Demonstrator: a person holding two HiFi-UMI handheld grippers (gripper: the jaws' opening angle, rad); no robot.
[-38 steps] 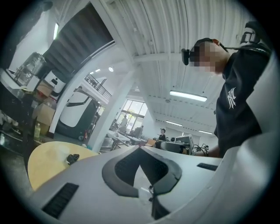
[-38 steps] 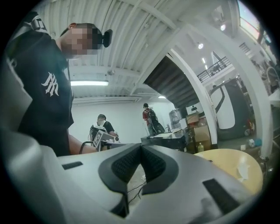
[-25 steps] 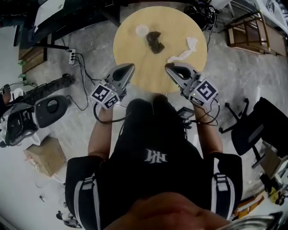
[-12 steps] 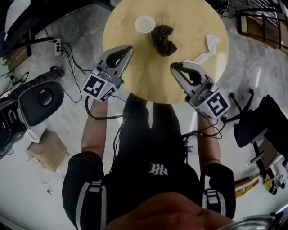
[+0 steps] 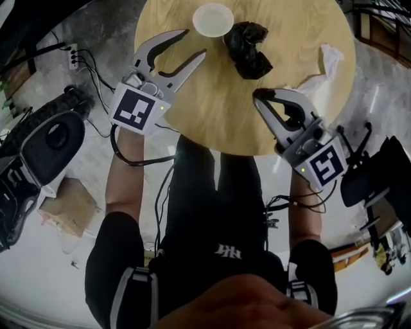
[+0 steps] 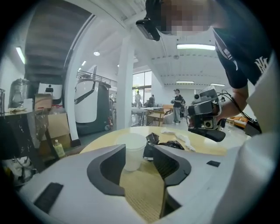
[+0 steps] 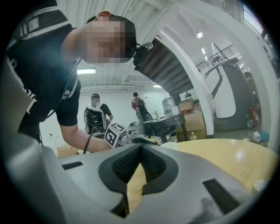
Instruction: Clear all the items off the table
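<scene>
Cup upright on table, mouth up, left gripper fingers just opening, empty, right gripper fingers closed

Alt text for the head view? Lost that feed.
From above: the left gripper, jaws just opening with nothing between them, points at a white paper cup on a round wooden table. The shut right gripper is over the near edge; a dark wrapper and white tissue lie beyond.

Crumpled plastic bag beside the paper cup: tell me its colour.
The crumpled plastic bag is black, slightly glossy; the head view shows it best.
</scene>
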